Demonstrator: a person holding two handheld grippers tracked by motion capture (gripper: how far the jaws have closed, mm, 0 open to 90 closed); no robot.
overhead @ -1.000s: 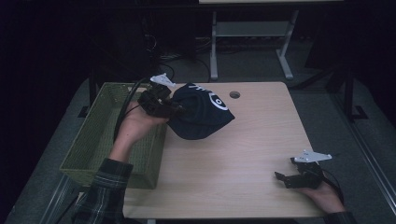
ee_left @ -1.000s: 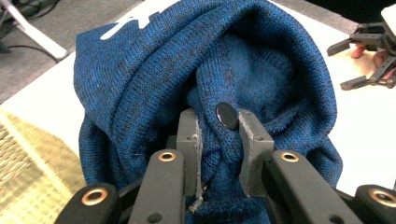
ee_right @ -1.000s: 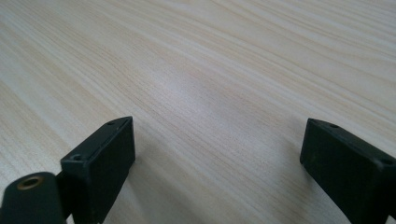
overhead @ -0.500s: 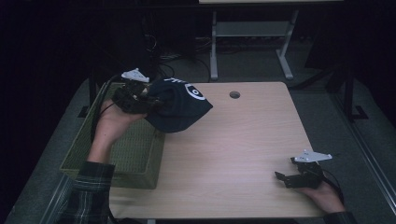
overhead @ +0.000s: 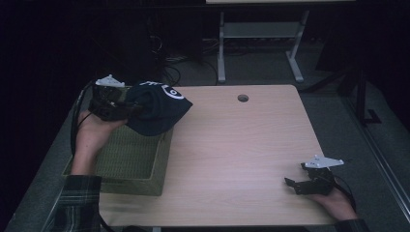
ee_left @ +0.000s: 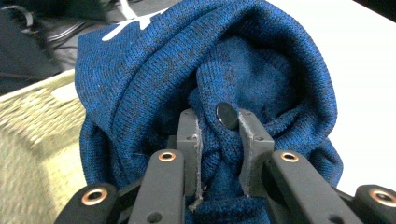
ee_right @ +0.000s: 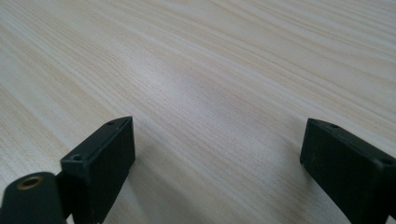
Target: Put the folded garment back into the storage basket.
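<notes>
Basket (overhead: 130, 162) at table's (overhead: 241, 154) left edge, hat (overhead: 157, 108) over its far corner

Left tool (overhead: 126, 110) clamped; right tool (overhead: 296, 184) agape

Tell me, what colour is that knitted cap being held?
Dark blue knit cap with white markings, clearest in the left gripper view.

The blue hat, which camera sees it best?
The left gripper view: the hat is close up, its knit clear, pinched between the left gripper. The high view shows it small and dark over the basket. The right gripper view faces the table.
</notes>
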